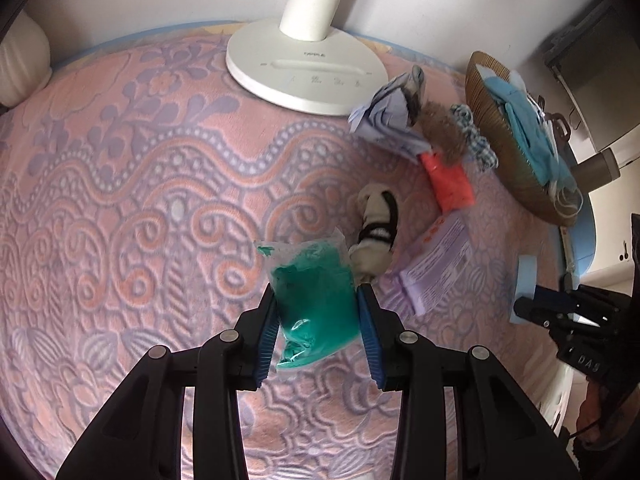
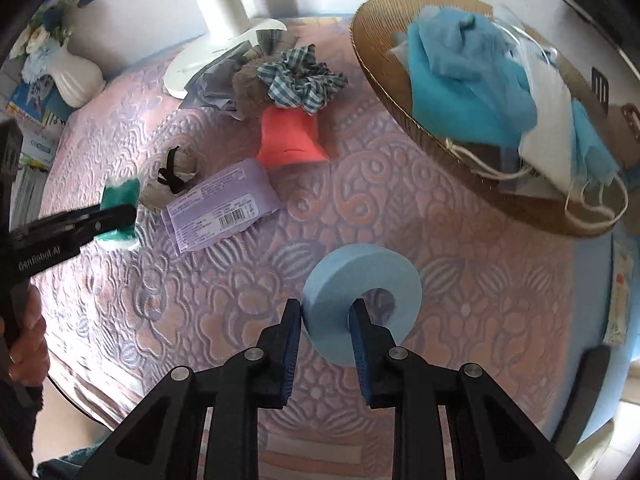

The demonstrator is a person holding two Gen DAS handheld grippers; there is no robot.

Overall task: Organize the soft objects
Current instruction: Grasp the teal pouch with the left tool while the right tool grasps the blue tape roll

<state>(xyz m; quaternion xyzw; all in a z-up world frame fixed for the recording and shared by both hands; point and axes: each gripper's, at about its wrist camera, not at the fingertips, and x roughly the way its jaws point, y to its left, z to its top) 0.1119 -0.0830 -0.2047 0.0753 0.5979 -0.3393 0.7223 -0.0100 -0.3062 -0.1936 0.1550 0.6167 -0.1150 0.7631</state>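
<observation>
Left jaws gripping green packet, right jaws gripping foam ring, above patterned bedspread.

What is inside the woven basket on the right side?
In the woven basket lie blue cloths and white face masks with ear loops. Whatever is beneath them, and the basket's bottom, is covered.

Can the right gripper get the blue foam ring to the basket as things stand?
Probably yes. The right gripper is shut on the blue foam ring, one finger through its hole. The patterned cloth between it and the basket looks bare; the basket already holds blue cloths, with room unclear.
</observation>
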